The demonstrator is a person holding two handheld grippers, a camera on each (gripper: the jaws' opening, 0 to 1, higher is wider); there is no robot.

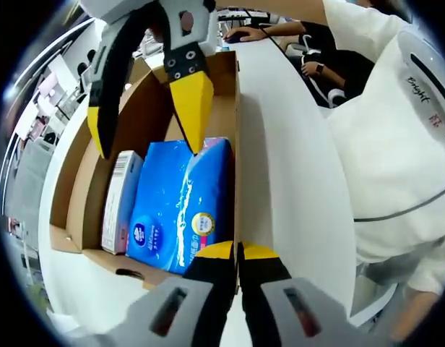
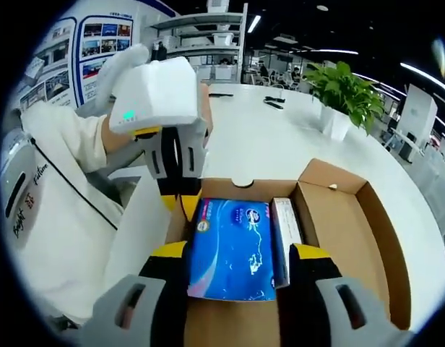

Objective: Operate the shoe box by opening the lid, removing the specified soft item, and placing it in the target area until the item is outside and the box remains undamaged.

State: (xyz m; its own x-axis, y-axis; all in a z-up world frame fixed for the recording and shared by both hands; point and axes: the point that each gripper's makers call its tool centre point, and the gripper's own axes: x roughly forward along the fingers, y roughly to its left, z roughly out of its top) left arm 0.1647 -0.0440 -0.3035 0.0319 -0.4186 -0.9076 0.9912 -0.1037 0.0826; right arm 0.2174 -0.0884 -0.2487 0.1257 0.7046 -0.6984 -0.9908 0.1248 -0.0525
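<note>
Lying in the shoe box [image 2: 367,217], blue tissue pack [image 2: 233,249] between wide right hand-held gripper [image 2: 240,254] jaws.

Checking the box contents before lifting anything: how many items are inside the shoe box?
2. A blue soft pack lies in the shoe box, between the right gripper's open jaws. A slim white carton stands against its side. Anything beneath them would be hidden.
</note>
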